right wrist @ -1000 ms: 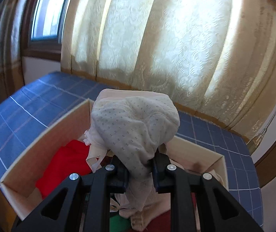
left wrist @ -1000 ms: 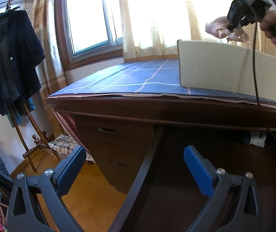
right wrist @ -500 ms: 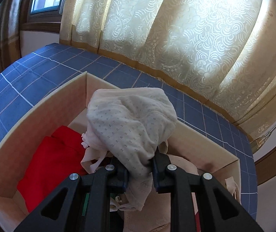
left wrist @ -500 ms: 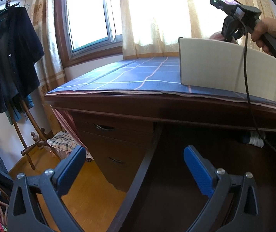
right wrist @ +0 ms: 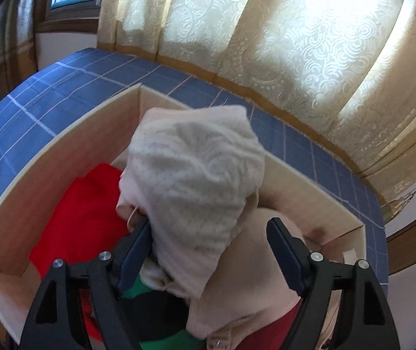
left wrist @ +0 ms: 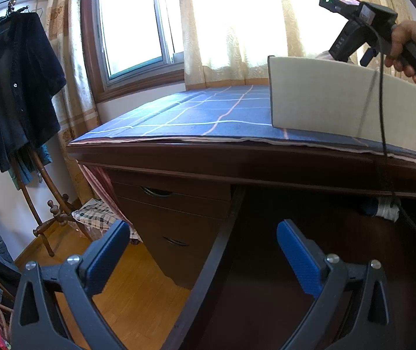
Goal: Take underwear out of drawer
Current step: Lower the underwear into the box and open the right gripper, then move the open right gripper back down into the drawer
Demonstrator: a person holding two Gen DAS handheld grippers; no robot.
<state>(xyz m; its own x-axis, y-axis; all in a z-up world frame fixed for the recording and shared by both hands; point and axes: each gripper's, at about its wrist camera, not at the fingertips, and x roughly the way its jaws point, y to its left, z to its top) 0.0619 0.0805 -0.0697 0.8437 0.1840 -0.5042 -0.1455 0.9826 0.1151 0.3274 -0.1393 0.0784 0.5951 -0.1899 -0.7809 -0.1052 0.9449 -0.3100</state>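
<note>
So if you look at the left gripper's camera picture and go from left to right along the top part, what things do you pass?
Dark jacket on the coat stand → window → curtain → cardboard box → right hand-held gripper → the person's hand.

Dotted cream underwear (right wrist: pixel 196 175) above the box

It is crumpled and bunched, over a beige open-topped box (right wrist: pixel 62 157), with red and green clothes lying beneath it.
</note>
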